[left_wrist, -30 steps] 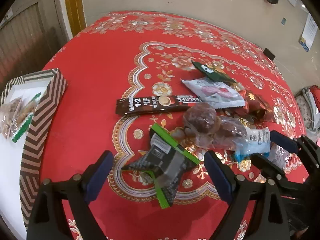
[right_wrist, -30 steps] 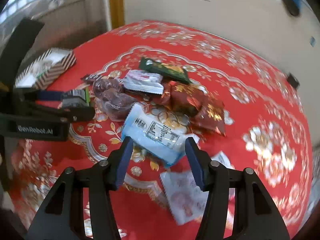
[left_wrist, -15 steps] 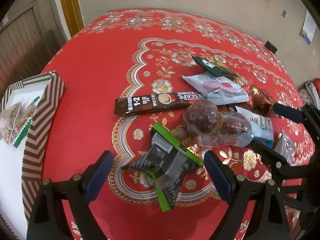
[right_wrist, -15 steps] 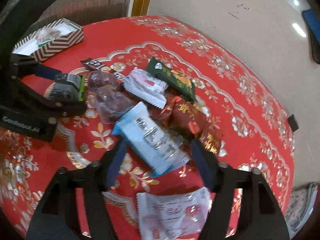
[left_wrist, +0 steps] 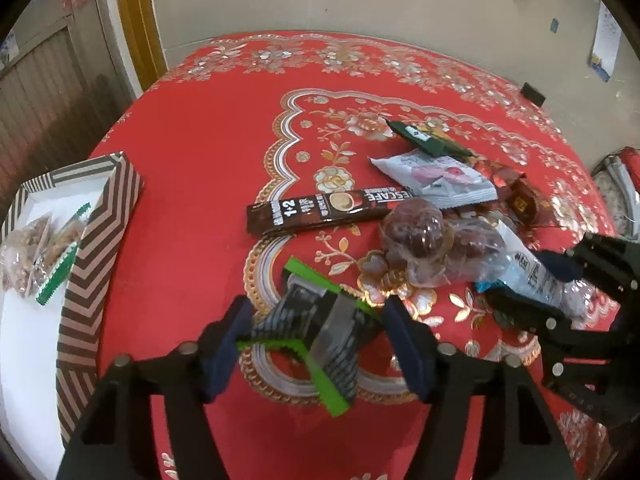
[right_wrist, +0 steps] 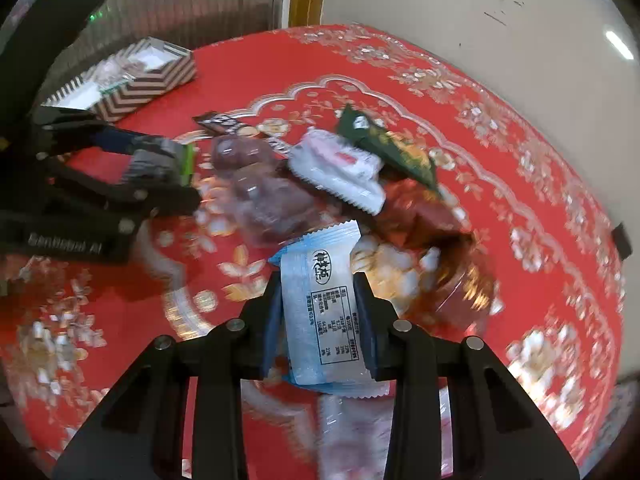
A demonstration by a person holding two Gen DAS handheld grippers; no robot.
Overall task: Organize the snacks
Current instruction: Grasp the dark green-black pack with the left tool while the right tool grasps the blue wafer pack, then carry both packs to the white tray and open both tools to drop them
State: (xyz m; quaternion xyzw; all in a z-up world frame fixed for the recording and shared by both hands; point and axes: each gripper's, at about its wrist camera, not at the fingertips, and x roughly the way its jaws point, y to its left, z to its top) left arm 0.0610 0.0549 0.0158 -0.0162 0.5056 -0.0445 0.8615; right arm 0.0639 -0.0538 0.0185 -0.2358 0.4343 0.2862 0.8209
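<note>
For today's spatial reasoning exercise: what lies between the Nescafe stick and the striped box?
Only bare red tablecloth separates the Nescafe stick from the striped box, shown in the left wrist view.

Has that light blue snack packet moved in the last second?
Yes. The right gripper has closed on the light blue packet and turned it upright, away from the dark-sweets bag.

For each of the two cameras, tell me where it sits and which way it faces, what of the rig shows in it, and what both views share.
Left wrist: sits behind the left gripper, looking forward and down over the red tablecloth; its two fingers flank the black-and-green packet, and the right gripper shows at right.
Right wrist: sits behind the right gripper, shut on the light blue packet; the left gripper shows at left.
Shared: the striped box, the coffee stick and the snack pile.
</note>
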